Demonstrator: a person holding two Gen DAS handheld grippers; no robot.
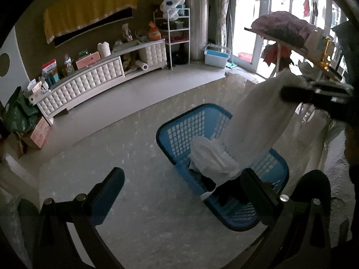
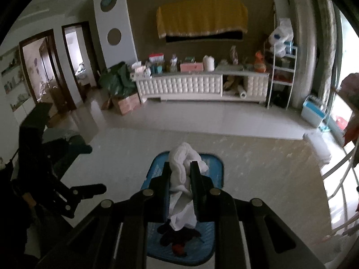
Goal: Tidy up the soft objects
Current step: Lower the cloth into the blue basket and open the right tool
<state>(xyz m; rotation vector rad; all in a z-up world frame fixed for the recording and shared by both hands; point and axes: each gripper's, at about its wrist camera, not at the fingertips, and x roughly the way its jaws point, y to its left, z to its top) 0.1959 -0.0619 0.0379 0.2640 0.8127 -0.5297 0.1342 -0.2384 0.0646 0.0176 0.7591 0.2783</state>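
Right hand-held gripper (image 2: 181,172) clamping white cloth (image 2: 182,168), left hand-held gripper (image 1: 181,179) agape, empty, blue basket (image 1: 179,132), pale tiled floor (image 1: 134,134)

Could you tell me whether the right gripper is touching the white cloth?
Touching. The right wrist view shows the right gripper with both fingers pressed against the white cloth, which hangs over the blue basket.

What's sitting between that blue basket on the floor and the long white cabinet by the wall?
Nothing: in the right wrist view, only bare pale floor stretches from the blue basket to the white cabinet.
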